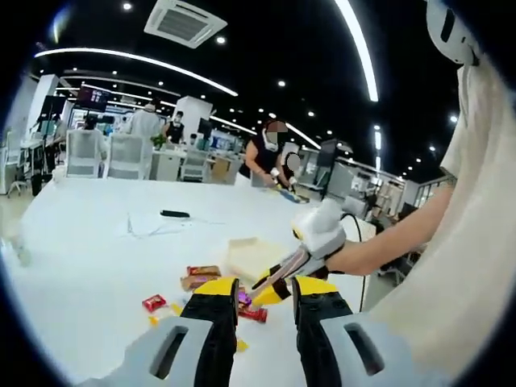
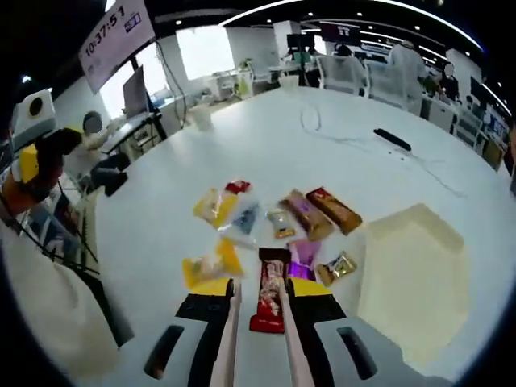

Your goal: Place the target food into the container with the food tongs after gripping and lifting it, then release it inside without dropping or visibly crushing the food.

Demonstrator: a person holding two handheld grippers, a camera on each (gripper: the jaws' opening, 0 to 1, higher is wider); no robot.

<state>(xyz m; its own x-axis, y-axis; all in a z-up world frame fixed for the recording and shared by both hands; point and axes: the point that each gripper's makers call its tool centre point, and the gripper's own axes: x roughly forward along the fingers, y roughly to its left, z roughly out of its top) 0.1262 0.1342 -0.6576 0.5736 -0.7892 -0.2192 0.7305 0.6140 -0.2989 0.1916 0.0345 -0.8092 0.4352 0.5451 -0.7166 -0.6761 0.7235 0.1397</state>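
Right hand-held gripper [image 2: 260,302] clenched on food tongs [image 2: 258,339], tips straddling the red snack bar [image 2: 270,297] on the surface [image 2: 161,218]. Container [image 2: 411,274] right. Left hand-held gripper [image 1: 264,302] released. Risk: wrapper slipping, crushing.

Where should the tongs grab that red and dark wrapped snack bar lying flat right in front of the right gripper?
Grip the red and dark wrapped snack bar across its narrow width near the middle, coming down from above. It lies flat on the white table, lengthwise between the tong tips of the right gripper; its long sides look free. Squeeze lightly.
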